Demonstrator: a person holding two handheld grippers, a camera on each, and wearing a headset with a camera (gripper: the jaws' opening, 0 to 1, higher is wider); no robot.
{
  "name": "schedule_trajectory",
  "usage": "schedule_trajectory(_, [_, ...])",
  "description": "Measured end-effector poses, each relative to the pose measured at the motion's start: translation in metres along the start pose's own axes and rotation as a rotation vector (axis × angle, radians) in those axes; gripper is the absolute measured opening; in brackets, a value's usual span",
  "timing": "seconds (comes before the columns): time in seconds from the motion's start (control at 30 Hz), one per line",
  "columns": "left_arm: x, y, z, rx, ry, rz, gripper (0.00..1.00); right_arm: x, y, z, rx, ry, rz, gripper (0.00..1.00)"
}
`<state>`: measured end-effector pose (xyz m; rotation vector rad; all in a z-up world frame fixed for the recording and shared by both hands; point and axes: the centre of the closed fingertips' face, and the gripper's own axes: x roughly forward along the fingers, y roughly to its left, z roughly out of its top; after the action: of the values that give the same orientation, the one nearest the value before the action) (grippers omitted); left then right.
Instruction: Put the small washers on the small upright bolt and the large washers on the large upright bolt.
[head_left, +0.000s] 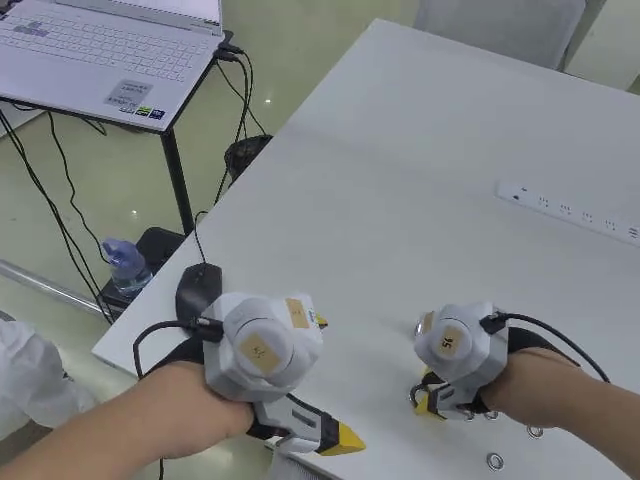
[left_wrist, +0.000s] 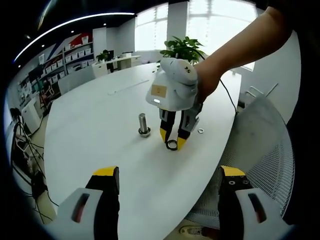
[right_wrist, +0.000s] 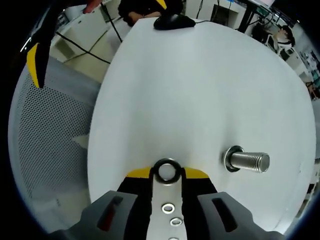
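Observation:
My right gripper (right_wrist: 166, 175) is shut on a large steel washer (right_wrist: 166, 171), held just above the white table (right_wrist: 200, 90). A thick threaded bolt (right_wrist: 247, 162) stands upright to its right with a ring at its base. In the left gripper view that bolt (left_wrist: 144, 125) is left of the right gripper (left_wrist: 172, 142) and its washer (left_wrist: 172, 145). My left gripper (left_wrist: 167, 177) is open and holds nothing. In the head view it (head_left: 340, 437) hovers at the table's near edge, and the right gripper (head_left: 428, 400) is lower right. Small washers (head_left: 495, 461) lie near it.
A black mouse (head_left: 198, 290) sits at the table's left corner. A white power strip (head_left: 570, 210) lies far right. A laptop (head_left: 100, 50) rests on a stand beyond the table edge. A mesh chair (left_wrist: 260, 150) is beside the table.

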<state>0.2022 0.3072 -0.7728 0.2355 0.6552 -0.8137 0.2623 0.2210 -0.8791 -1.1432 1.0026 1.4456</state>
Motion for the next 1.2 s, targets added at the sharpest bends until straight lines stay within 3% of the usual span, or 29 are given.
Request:
schedule_trajectory(0.13, [-0.001, -0.004, 0.0, 0.001, 0.006, 0.004, 0.81, -0.001, 0.0, 0.0, 0.01, 0.0, 0.004, 0.2])
schedule_trajectory(0.2, [-0.001, -0.007, 0.001, 0.001, 0.007, 0.004, 0.81, -0.002, 0.004, 0.001, 0.049, -0.008, 0.039, 0.2])
schedule_trajectory(0.4, [-0.005, -0.009, 0.003, -0.005, 0.002, 0.021, 0.81, -0.012, 0.002, -0.005, 0.036, 0.006, 0.041, 0.2])
schedule_trajectory(0.8, [-0.012, -0.008, 0.003, -0.023, 0.002, 0.053, 0.8, -0.058, -0.021, -0.023, 0.058, 0.036, 0.004, 0.2])
schedule_trajectory(1.07, [-0.017, -0.005, 0.005, -0.036, -0.009, 0.071, 0.8, -0.085, -0.041, -0.016, 0.061, 0.039, -0.033, 0.21])
schedule_trajectory(1.2, [-0.019, -0.003, 0.005, -0.033, -0.004, 0.078, 0.79, -0.09, -0.049, -0.012, 0.057, 0.04, -0.045, 0.21])
